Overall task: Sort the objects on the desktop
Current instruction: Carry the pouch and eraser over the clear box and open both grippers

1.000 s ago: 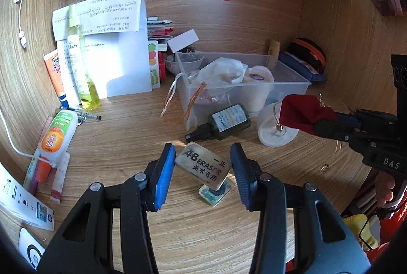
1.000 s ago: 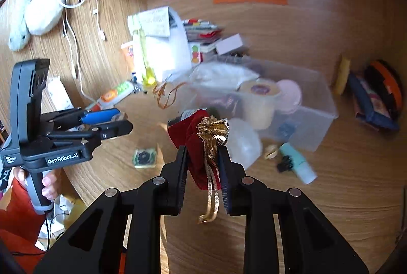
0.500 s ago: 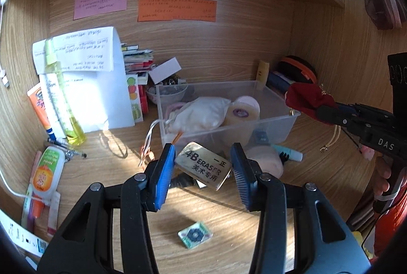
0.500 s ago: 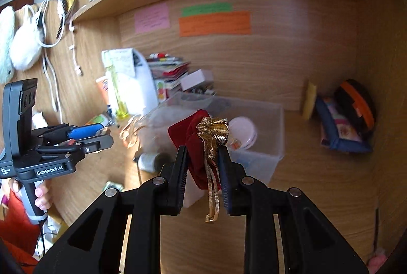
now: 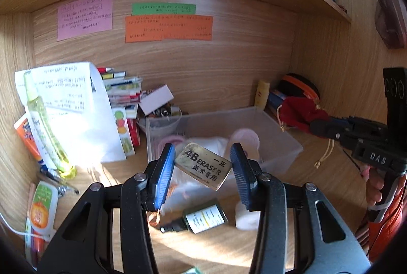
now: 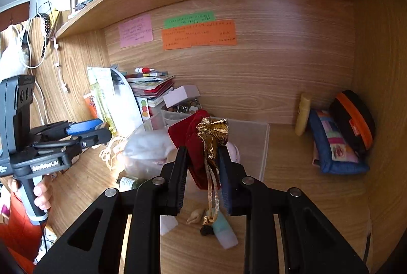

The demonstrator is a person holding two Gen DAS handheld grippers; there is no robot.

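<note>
Both hands came up and fwd, bin now closer. Left view: left gripper (image 5: 202,167) clamps eraser (image 5: 203,166) over bin (image 5: 282,131); stiff, light, held by ends. Right view: right gripper (image 6: 202,159) pinches pouch (image 6: 197,144) above bin (image 6: 263,144); soft, floppy, grip the body.

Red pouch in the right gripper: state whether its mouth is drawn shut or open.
Drawn shut. The red pouch is gathered tight at its neck under a gold bow, with cord ends dangling between the right gripper fingers.
</note>
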